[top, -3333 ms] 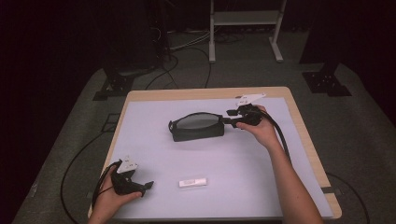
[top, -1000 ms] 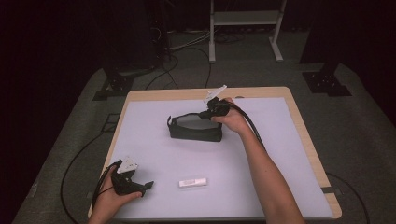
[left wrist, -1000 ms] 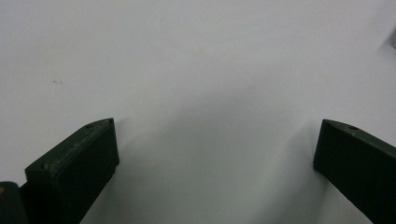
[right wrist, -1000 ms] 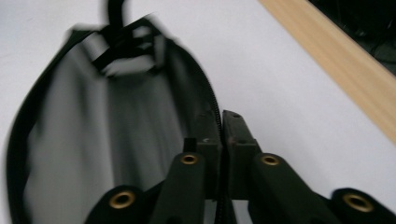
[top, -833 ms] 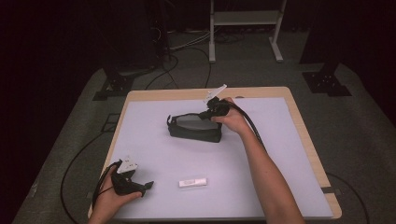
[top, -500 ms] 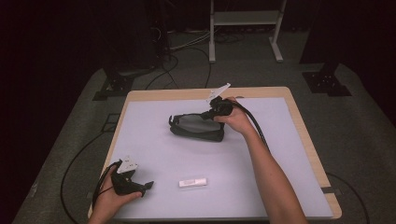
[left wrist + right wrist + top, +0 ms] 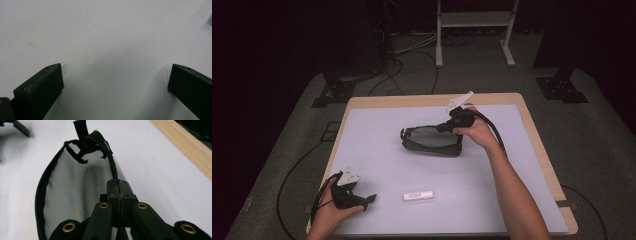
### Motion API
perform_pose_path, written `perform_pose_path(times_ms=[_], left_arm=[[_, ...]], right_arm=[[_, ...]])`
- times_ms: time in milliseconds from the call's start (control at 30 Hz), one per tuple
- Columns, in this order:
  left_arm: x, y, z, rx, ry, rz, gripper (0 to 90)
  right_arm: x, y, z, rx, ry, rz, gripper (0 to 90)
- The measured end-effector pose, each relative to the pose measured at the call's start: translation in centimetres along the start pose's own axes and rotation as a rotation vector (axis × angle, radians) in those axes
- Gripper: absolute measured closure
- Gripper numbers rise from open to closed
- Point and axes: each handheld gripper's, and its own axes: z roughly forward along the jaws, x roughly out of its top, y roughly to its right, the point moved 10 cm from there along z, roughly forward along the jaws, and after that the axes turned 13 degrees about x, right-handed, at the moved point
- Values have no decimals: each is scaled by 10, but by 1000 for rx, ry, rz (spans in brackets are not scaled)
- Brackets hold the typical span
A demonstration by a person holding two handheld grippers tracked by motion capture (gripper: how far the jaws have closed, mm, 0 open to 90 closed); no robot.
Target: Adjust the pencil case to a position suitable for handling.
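Observation:
A black mesh pouch [image 7: 432, 142] with a zipper around its rim lies in the middle of the white mat, its mouth gaping. My right gripper [image 7: 444, 127] is at the pouch's right end, shut on the zippered rim. In the right gripper view the jaws [image 7: 117, 188] meet on the zipper line, and the pouch [image 7: 67, 195] stretches away with its grey mesh inside showing. My left gripper [image 7: 369, 198] rests near the front left corner of the table. Its jaws [image 7: 115, 75] stand wide open over bare mat with nothing between them.
A small white oblong object [image 7: 418, 195] lies on the mat near the front, right of the left gripper. The mat [image 7: 377, 150] covers a wooden table whose edge [image 7: 539, 150] runs close to the right forearm. A white shelf frame [image 7: 474, 20] stands beyond.
My right gripper has moved right and slightly up, keeping its grip on the rim and dragging the pouch a little to the right. The left hand has stayed put.

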Motion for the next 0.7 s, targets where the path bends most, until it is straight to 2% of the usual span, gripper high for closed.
perform_pose_path(times_ms=[700], left_arm=[[0, 0, 0, 0, -2, 2, 0]], right_arm=[[-31, -37, -30, 80, 9, -22, 881]])
